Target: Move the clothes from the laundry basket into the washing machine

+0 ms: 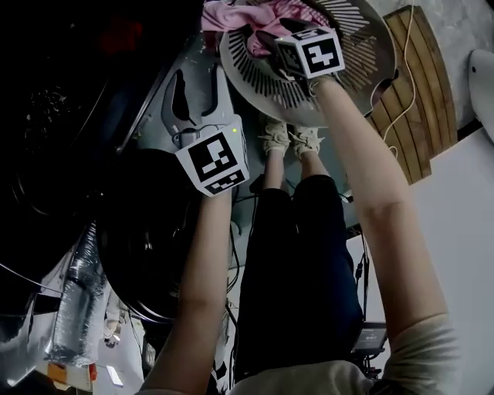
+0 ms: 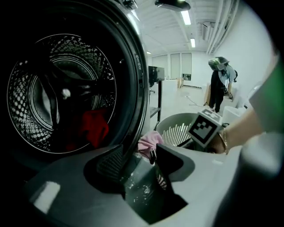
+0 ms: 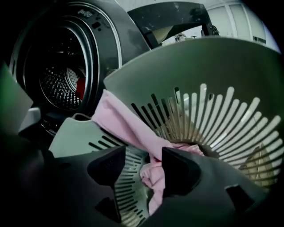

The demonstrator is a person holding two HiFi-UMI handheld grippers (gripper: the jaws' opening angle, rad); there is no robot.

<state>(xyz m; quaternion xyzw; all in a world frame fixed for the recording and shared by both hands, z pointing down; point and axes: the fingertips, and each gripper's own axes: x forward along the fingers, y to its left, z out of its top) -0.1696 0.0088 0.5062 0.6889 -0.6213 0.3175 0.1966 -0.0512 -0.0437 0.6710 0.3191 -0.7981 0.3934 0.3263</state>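
The grey slatted laundry basket (image 1: 255, 77) holds pink clothes (image 1: 239, 15). My right gripper (image 1: 279, 31) reaches into it. In the right gripper view the basket wall (image 3: 213, 66) curves around, and the right gripper (image 3: 142, 164) is open with a fold of the pink clothes (image 3: 153, 175) lying between its jaws. My left gripper (image 1: 194, 89) hovers between basket and washing machine, open and empty. From the left gripper (image 2: 140, 157) I see the open drum (image 2: 62, 88) with a red garment (image 2: 94, 126) inside, and the pink clothes (image 2: 150, 141) on the basket rim (image 2: 175, 126) beyond.
The washer's round dark door (image 1: 147, 239) hangs open at the left, with a ribbed hose (image 1: 73, 301) below it. My shoes (image 1: 293, 139) stand by the basket. A wooden pallet (image 1: 417, 85) lies to the right. Another person (image 2: 219, 84) stands far off in the room.
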